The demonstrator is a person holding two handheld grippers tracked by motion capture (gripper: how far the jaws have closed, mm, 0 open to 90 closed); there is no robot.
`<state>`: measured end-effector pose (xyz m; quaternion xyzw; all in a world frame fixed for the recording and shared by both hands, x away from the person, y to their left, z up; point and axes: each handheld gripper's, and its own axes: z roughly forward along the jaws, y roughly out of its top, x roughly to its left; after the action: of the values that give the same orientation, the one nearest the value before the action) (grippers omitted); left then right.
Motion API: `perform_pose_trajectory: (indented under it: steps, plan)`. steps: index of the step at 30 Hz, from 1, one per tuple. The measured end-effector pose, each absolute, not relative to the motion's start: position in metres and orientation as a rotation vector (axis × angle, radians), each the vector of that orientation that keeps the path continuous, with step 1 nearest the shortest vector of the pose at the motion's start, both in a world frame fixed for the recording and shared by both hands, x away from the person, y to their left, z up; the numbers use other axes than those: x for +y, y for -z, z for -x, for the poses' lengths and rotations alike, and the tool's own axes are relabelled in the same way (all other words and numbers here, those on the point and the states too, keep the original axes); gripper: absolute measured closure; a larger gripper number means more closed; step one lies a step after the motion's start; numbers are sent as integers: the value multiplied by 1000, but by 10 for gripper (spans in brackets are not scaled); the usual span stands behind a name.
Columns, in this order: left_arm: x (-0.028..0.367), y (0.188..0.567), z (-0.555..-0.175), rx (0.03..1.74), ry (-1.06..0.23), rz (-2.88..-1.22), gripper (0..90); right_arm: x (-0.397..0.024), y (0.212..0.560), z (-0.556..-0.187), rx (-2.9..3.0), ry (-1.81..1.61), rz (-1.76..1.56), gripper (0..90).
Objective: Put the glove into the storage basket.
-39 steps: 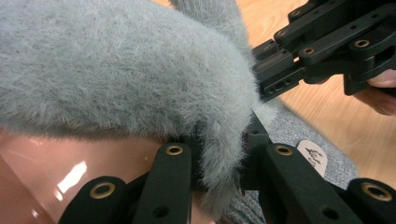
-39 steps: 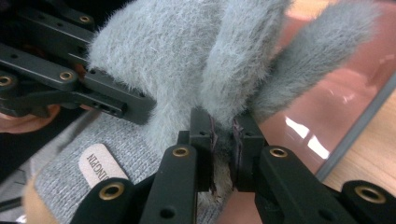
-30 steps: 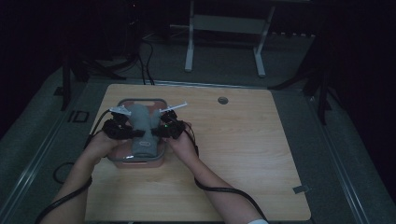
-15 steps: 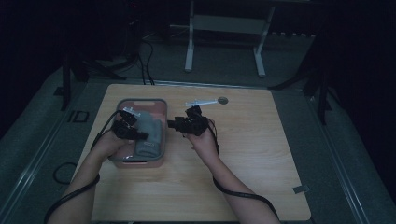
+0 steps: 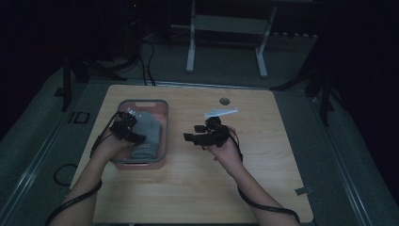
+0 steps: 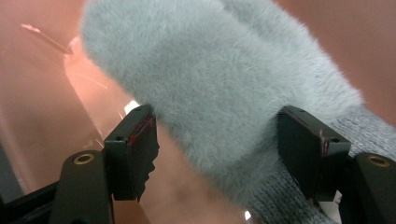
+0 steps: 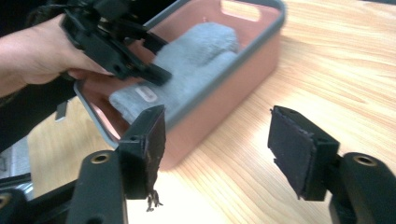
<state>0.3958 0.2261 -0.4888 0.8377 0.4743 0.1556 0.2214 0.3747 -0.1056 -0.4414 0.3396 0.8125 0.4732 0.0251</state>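
A grey fluffy mitten (image 5: 149,129) lies in a pink basket (image 5: 165,127) with a grey rim at the table's left. My left gripper (image 5: 135,133) reaches into the basket. In the left gripper view its jaws (image 6: 219,135) have just been opening and stand open, with the mitten (image 6: 210,70) between them, its knit cuff by the right pad (image 6: 306,149). My right gripper (image 5: 192,137) hovers over bare wood right of the basket; its jaws (image 7: 217,140) have just been opening and stand open with nothing between them. Beyond them are the basket (image 7: 224,102), the mitten (image 7: 201,46) and the left gripper (image 7: 116,42).
A small round grommet (image 5: 225,101) sits in the wooden table (image 5: 263,155) near its far edge. Black cables trail from both grippers off the front edge. A metal stand (image 5: 226,28) is on the floor behind the table.
My right gripper has left the basket and moved right over the tabletop. Both grippers' jaws have opened. The mitten now lies in the basket, and the left hand has stayed there.
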Motion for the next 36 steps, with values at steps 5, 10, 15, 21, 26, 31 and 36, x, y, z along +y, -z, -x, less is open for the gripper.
perform_pose_trajectory:
  steps: [5,10,15,21,26,31,36]
  plan:
    - [232,480,-385,1306,-456,-2231,280,-133,442,-367,2476,-1473,-1034,167]
    - [232,470,-372,1264,-478,-2152,279,-156,444,-364,2430,-1463,-1043,137]
    - [229,464,-356,1214,-535,-2007,171,-174,450,-363,2390,-1417,-1019,138]
    - [221,466,-344,1144,-567,-1964,146,-191,458,-359,2376,-1372,-1003,138]
    - [206,459,-332,1076,-584,-1932,145,-206,463,-355,2379,-1351,-1003,138]
    - [180,453,-322,994,-566,-1926,145,-220,470,-353,2382,-1323,-1019,138]
    - [152,454,-317,924,-511,-1938,145,-231,474,-351,2375,-1304,-1032,138]
